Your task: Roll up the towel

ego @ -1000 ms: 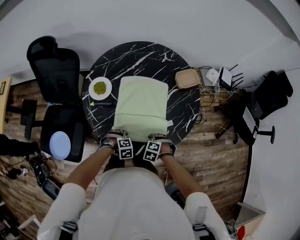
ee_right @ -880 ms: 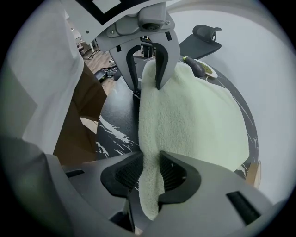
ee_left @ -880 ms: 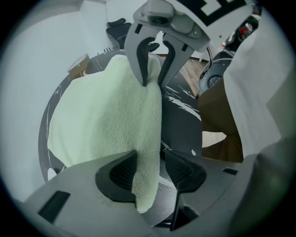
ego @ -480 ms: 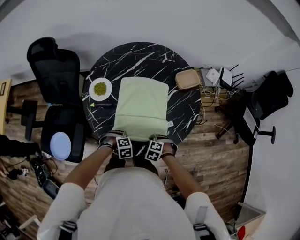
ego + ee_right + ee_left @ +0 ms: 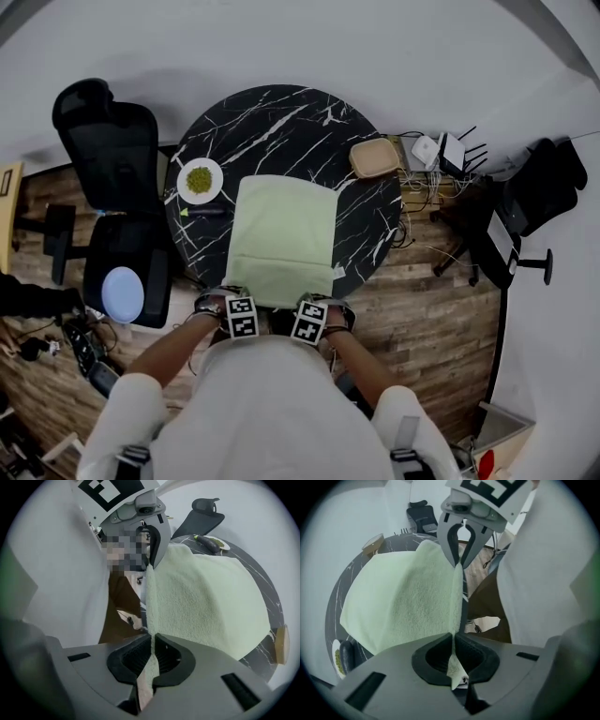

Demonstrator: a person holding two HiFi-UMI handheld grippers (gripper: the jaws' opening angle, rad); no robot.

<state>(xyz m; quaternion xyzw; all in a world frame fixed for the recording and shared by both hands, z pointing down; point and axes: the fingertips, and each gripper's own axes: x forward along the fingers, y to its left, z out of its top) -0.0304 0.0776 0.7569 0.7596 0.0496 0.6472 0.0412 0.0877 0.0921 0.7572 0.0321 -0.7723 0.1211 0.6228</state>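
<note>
A light green towel [image 5: 281, 239] lies spread on the round black marble table [image 5: 272, 122], and its near edge hangs past the table's front rim. In the left gripper view my left gripper [image 5: 453, 660] is shut on the towel's [image 5: 403, 602] near edge at the left corner. My right gripper [image 5: 151, 660] is shut on the same edge of the towel [image 5: 206, 597] at the right corner; its jaws have just been closing with the cloth between them. The edge runs taut between the two grippers. In the head view the left gripper [image 5: 244, 305] and right gripper [image 5: 306, 307] are side by side close to my body.
A white plate of green food [image 5: 200, 178] and a dark object [image 5: 202, 209] sit left of the towel. A tan container [image 5: 375, 157] is at the table's right rim. A black office chair [image 5: 98, 131] stands to the left, and cables and boxes [image 5: 441, 155] lie to the right.
Both grippers have shut on the towel's near edge and moved back toward my body. The towel has slid toward me across the table.
</note>
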